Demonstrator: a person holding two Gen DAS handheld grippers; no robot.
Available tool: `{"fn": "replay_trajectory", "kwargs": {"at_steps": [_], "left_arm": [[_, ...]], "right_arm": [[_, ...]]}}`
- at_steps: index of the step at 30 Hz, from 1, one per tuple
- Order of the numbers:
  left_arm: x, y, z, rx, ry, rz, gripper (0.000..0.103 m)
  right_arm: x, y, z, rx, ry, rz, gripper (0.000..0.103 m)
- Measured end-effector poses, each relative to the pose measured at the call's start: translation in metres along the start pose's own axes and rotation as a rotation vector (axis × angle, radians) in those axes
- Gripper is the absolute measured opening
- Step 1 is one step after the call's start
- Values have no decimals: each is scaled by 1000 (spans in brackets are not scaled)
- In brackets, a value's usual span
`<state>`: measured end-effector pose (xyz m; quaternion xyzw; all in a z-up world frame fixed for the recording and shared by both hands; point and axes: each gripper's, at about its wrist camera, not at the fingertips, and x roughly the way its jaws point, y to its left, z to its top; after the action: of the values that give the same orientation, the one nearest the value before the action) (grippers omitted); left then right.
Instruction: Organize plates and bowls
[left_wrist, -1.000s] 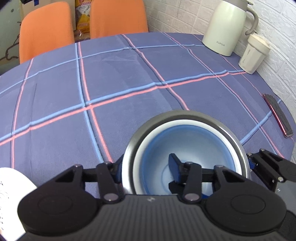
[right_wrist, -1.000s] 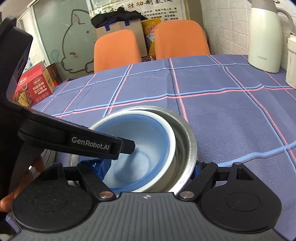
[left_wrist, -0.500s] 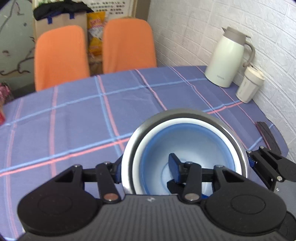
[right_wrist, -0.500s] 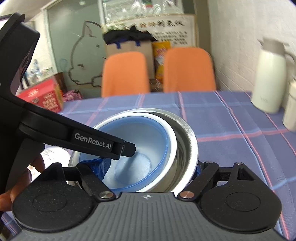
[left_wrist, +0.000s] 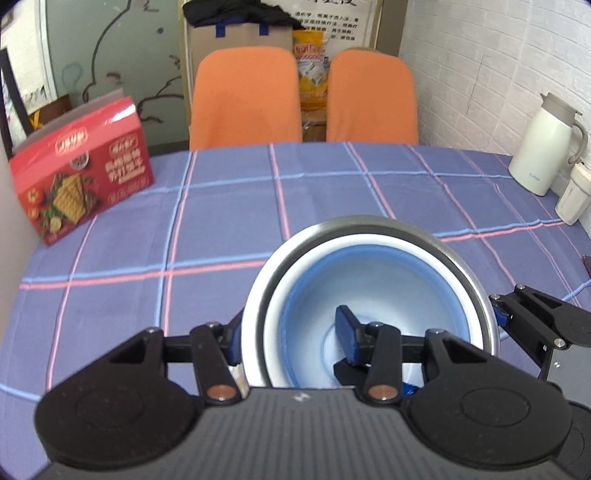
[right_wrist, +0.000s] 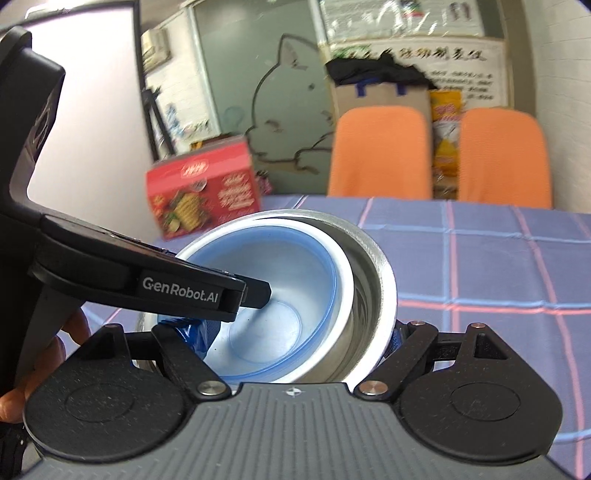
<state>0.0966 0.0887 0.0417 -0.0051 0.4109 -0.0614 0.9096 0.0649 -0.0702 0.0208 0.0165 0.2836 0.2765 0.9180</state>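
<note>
The bowls (left_wrist: 369, 295), a blue one nested in a white one nested in a steel one, sit low and centre in both wrist views, carried between my two grippers above the worktop (left_wrist: 258, 206).

My left hand-held gripper (left_wrist: 291, 343) is clamped over the near rim of the stack: one blue pad sits inside the blue bowl (left_wrist: 384, 291), the other outside the steel bowl (left_wrist: 476, 273) at the lower left of the frame, the jaws narrowed onto the rim wall. My right hand-held gripper (right_wrist: 295, 343) grips the stack in the same way, with one pad down inside the blue bowl at the lower left of its frame and the other against the outer steel wall at the lower right. From there I also see the left tool's body crossing the left of the frame, fingers of the person's hand (right_wrist: 22, 387) wrapped round its handle.

I judge this step to be carrying the stack to its resting place. To do it well, I keep both grips firm and level with each other, so the nested bowls cannot shift or slide apart, and move both hands as one.

Both grippers point forward and down over the checked cloth. Beyond the stack, a red box (left_wrist: 81, 170) stands at the left, two orange chairs (left_wrist: 243, 99) at the top centre, a white jug (left_wrist: 543, 144) at the right.
</note>
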Motion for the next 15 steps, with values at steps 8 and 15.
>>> {"fn": "replay_trajectory", "kwargs": {"at_steps": [8,15], "left_arm": [[24,6,-36,-6,42,-20,44],[33,12,-43,-30,41,-19,44]], "right_arm": [[15,13,-32,29,98,-17,73],[23,15,-45,39,136,-13,73]]}}
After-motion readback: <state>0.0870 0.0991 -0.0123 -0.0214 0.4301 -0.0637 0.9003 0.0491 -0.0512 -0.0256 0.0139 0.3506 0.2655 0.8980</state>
